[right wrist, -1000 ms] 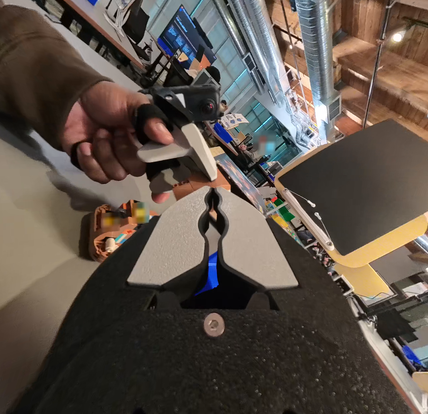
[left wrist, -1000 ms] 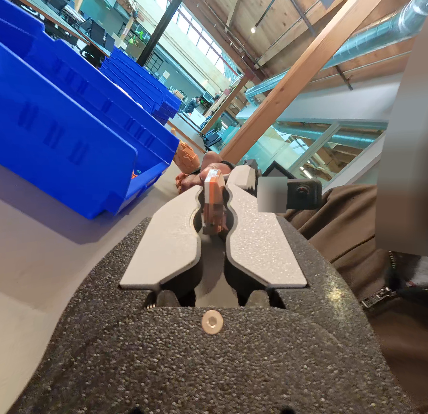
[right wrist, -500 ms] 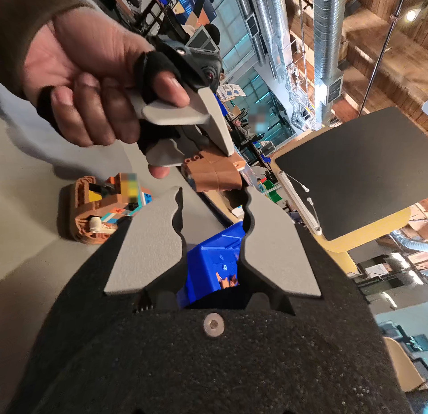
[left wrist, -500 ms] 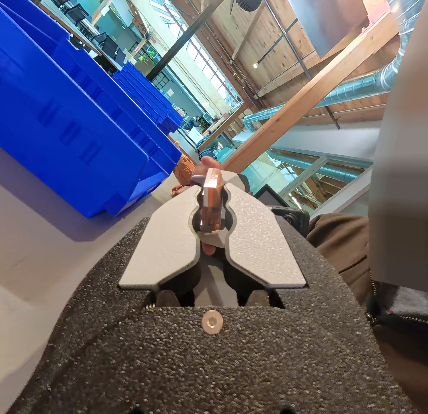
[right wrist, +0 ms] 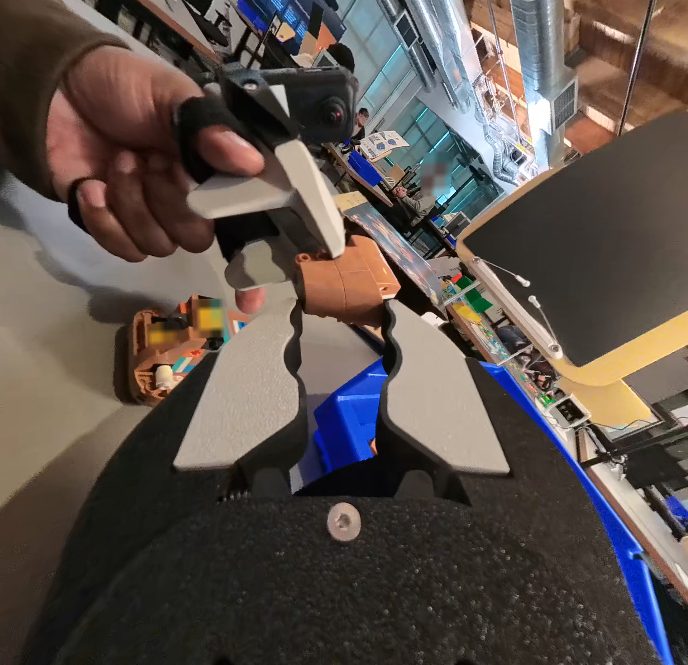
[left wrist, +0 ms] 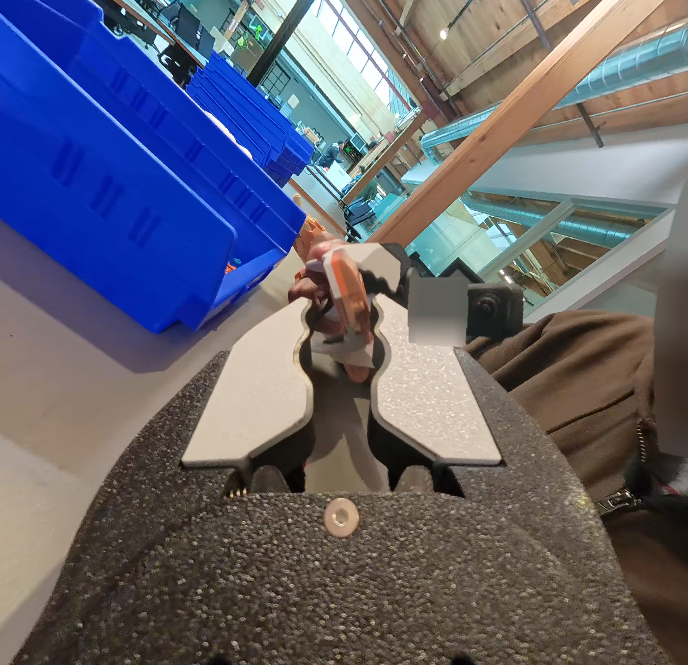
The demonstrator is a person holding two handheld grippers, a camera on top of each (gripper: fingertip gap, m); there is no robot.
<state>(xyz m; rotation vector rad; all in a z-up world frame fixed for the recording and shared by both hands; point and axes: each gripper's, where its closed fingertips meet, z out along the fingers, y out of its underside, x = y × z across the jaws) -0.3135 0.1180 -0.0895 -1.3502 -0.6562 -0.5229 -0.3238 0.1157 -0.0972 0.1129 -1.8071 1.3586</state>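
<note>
— How is the left gripper (right wrist: 286, 252) set?

— Its grey fingers are clamped on a brown toy-brick assembly with an orange and white face (right wrist: 344, 280); the piece is gripped at its near end and held in the air above the table (right wrist: 44, 353). The left gripper is held by a hand (right wrist: 123, 163) in a brown sleeve.

— And the right gripper (right wrist: 340, 314)?

— Its grey fingers are spread partly apart, and nothing is held between them. Their tips are placed at either side of the brown piece's lower edge; whether contact is made cannot be told.

— What is found around them?

— A larger brown brick model with coloured parts (right wrist: 167, 349) is laid on the table, to the left. A blue plastic bin (right wrist: 350, 420) is seen beyond the right gripper's fingers, and a row of blue plastic bins (left wrist: 123, 185) is lined along the table in the left wrist view.
</note>
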